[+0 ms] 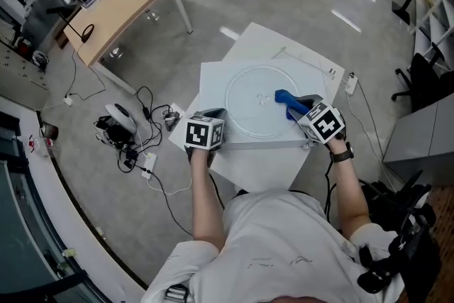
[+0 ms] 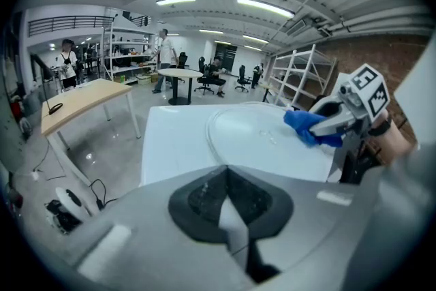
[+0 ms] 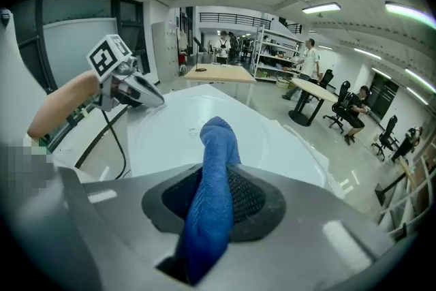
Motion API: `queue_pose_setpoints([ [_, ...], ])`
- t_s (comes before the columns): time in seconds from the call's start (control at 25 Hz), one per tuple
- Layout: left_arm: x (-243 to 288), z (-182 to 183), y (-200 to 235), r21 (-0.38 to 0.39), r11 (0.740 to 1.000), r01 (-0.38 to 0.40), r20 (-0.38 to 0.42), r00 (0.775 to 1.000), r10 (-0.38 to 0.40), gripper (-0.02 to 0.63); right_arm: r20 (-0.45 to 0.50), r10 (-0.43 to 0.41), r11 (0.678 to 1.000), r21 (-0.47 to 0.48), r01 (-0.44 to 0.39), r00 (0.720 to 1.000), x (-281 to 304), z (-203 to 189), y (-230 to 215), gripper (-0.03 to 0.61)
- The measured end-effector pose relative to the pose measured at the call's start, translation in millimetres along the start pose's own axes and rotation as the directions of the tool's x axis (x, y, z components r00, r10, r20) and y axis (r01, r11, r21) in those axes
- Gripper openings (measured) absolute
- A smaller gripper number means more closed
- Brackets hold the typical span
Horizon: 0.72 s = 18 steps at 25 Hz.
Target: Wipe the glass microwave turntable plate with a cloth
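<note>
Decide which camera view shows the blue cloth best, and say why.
The right gripper view: the blue cloth fills its centre, pinched in the right gripper. The head view shows only a small blue patch over the glass plate; the left gripper view shows it from the side.

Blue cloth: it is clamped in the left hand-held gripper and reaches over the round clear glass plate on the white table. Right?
Wrong gripper. The blue cloth is clamped in the right hand-held gripper, as the right gripper view shows, and reaches over the round clear glass plate on the white table.
</note>
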<state>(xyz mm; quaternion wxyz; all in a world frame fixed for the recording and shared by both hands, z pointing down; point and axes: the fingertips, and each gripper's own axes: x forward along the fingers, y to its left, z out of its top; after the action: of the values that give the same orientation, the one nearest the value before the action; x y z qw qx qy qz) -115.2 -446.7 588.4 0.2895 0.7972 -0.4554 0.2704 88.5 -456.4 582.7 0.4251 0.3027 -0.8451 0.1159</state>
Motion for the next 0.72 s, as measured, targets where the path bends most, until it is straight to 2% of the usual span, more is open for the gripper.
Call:
queue_pose_setpoints([
  [0.12,3.5,-1.4,-3.8,0.009,1.0,0.027,0.0,1.0,-0.027,0.0,0.036,0.077,0.997,-0.014,-0.076,0.996,-1.1,9.4,39.8,0.1],
  [0.24,-0.3,1.7,-5.5,0.018,1.0,0.015,-0.001,1.0,-0.015,0.0,0.06,0.166,0.985,-0.047,-0.164,0.984,7.2,26.9,78.0,0.1],
  [0.44,2.0,2.7,-11.5,0.03,0.999,0.028,-0.008,1.0,-0.028,0.0,0.081,0.252,0.967,-0.07,-0.247,0.964,34.3,59.3,109.8,0.101],
  [0.56,2.0,1.4,-11.2,0.033,0.999,0.029,-0.008,1.0,-0.029,0.0,0.096,0.248,0.968,-0.064,-0.243,0.964,53.9,81.3,109.2,0.104],
  [0.72,0.2,-0.4,-5.8,0.036,0.999,0.036,-0.005,0.999,-0.036,0.0,0.097,0.164,0.985,-0.076,-0.156,0.982,80.0,117.6,92.1,0.104],
])
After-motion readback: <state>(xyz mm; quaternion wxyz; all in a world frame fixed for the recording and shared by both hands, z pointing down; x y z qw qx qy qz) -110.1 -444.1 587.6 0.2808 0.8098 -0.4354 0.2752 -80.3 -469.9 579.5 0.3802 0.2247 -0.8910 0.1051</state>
